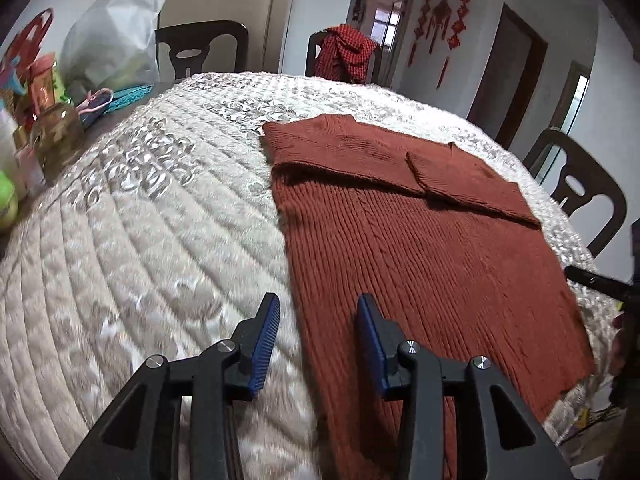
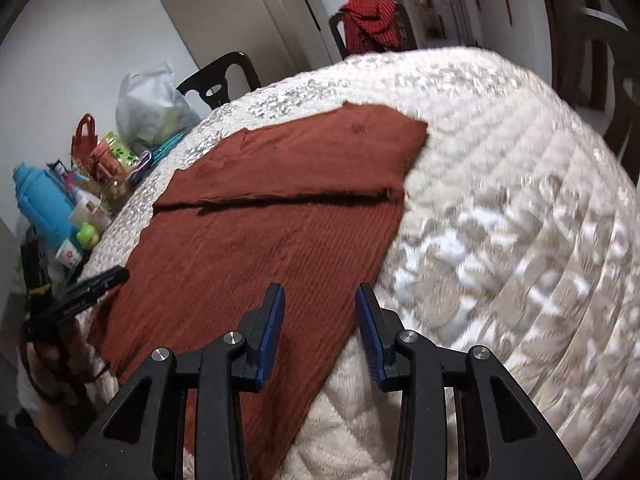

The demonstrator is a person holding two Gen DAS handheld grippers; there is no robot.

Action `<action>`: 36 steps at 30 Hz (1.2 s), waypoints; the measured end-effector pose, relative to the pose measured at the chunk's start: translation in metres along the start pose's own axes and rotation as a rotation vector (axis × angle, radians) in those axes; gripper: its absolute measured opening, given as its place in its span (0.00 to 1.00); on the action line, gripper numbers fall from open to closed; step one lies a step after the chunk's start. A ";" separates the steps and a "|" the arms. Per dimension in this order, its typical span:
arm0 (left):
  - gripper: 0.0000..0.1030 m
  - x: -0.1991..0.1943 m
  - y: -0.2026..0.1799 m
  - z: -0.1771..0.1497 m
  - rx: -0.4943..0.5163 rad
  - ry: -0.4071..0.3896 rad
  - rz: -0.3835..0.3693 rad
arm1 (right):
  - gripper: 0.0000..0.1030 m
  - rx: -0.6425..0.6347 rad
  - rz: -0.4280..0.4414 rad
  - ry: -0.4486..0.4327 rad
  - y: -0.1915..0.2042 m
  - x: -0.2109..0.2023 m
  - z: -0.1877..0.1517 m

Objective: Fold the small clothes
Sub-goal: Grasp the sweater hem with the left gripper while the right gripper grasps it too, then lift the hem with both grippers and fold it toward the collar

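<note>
The rust-red sweater (image 1: 420,248) is spread flat near the front edge of the quilt-covered table (image 1: 140,240), sleeves folded in; both the left hand-held gripper (image 1: 317,332) and the right hand-held gripper (image 2: 320,320) are held released above its hem corners. If only one layer is pinched, the fold is likely to come out crooked. A white plastic bag (image 1: 112,36) at the far left corner is seen holding something greenish, not identifiable.

We note sweater (image 1: 420,248) rust-brown, ribbed knit. Quilted cover (image 1: 140,240) cream with shiny pale floral pattern. Fingers (image 1: 266,340) blue-padded on black frames. Cloth on chair (image 1: 344,54) red-black check. Bottle (image 2: 40,204) bright blue.
</note>
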State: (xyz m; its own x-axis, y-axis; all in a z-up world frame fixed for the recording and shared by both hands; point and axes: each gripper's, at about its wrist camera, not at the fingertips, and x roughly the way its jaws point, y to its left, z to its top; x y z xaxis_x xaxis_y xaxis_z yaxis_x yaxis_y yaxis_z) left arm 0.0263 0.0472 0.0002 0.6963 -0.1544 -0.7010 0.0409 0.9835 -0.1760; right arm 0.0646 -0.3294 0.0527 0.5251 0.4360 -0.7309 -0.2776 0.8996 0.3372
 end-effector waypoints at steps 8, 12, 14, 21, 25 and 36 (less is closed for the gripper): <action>0.43 -0.017 -0.007 -0.020 -0.031 0.004 -0.105 | 0.38 0.090 0.137 0.029 0.000 -0.006 -0.021; 0.42 -0.024 -0.012 -0.031 -0.037 -0.003 -0.147 | 0.38 0.095 0.234 0.070 0.008 -0.008 -0.036; 0.42 -0.026 -0.014 -0.034 -0.045 -0.003 -0.170 | 0.38 0.098 0.269 0.088 0.011 -0.009 -0.041; 0.42 -0.026 -0.018 -0.036 -0.064 0.001 -0.228 | 0.38 0.100 0.294 0.089 0.016 -0.008 -0.044; 0.35 -0.026 -0.016 -0.037 -0.074 0.000 -0.231 | 0.28 0.092 0.302 0.097 0.016 -0.009 -0.049; 0.09 -0.030 -0.003 -0.027 -0.115 -0.038 -0.326 | 0.06 0.123 0.336 0.018 0.008 -0.019 -0.039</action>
State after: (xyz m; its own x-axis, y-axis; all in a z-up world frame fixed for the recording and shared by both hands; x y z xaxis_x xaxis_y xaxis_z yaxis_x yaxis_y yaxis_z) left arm -0.0141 0.0467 0.0033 0.6860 -0.4530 -0.5694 0.1859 0.8657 -0.4649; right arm 0.0211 -0.3319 0.0459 0.4060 0.7087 -0.5770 -0.3327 0.7026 0.6290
